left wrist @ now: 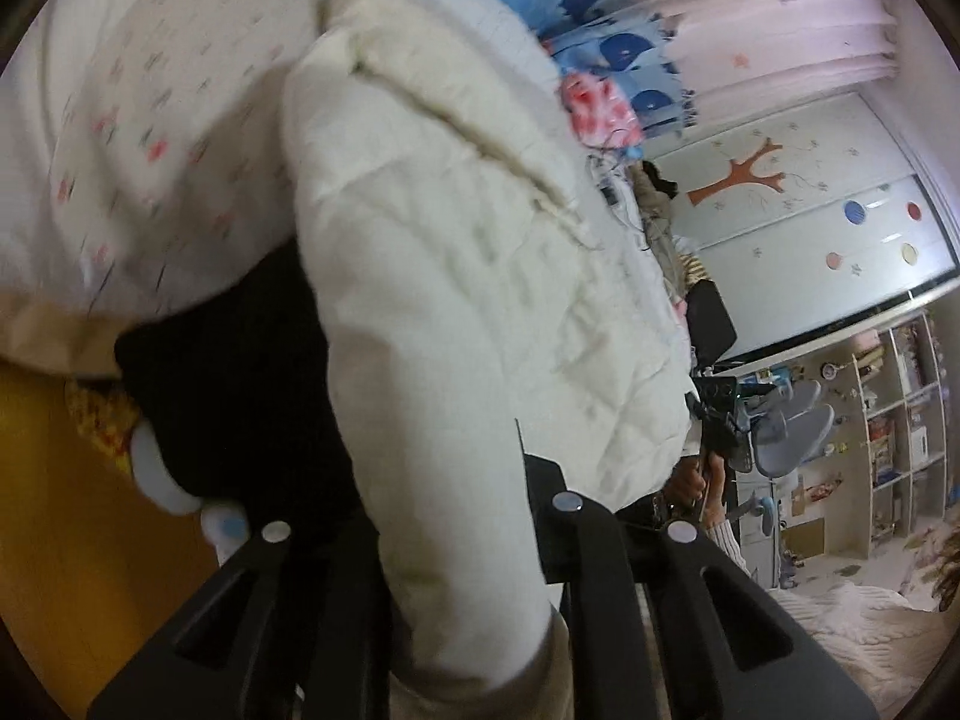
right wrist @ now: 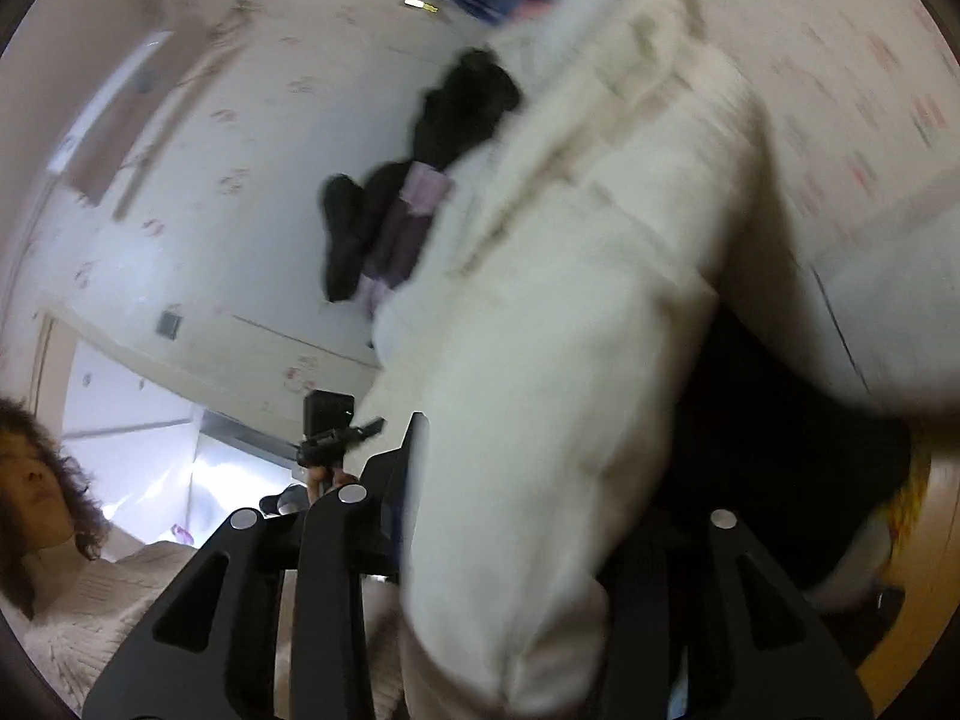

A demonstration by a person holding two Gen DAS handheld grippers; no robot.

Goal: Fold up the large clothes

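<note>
A thick cream-white quilted garment [left wrist: 456, 300] fills the middle of the left wrist view and runs down between the black fingers [left wrist: 576, 546] of my left gripper [left wrist: 444, 540], which is shut on it. The same white garment [right wrist: 570, 360] shows in the right wrist view, bunched between the fingers [right wrist: 336, 546] of my right gripper [right wrist: 516, 540], shut on it too. Both grippers hold it lifted over the bed. The other hand-held gripper shows at the side in each view [left wrist: 714, 414] [right wrist: 330, 426].
A white bedsheet with small red marks [left wrist: 150, 138] lies behind. A dark garment [left wrist: 234, 372] sits beside the white one; black and purple clothes [right wrist: 408, 198] lie farther off. Orange bed frame [left wrist: 54, 516], wardrobe [left wrist: 810, 228], shelves [left wrist: 894, 420], and the person [right wrist: 42, 468] are around.
</note>
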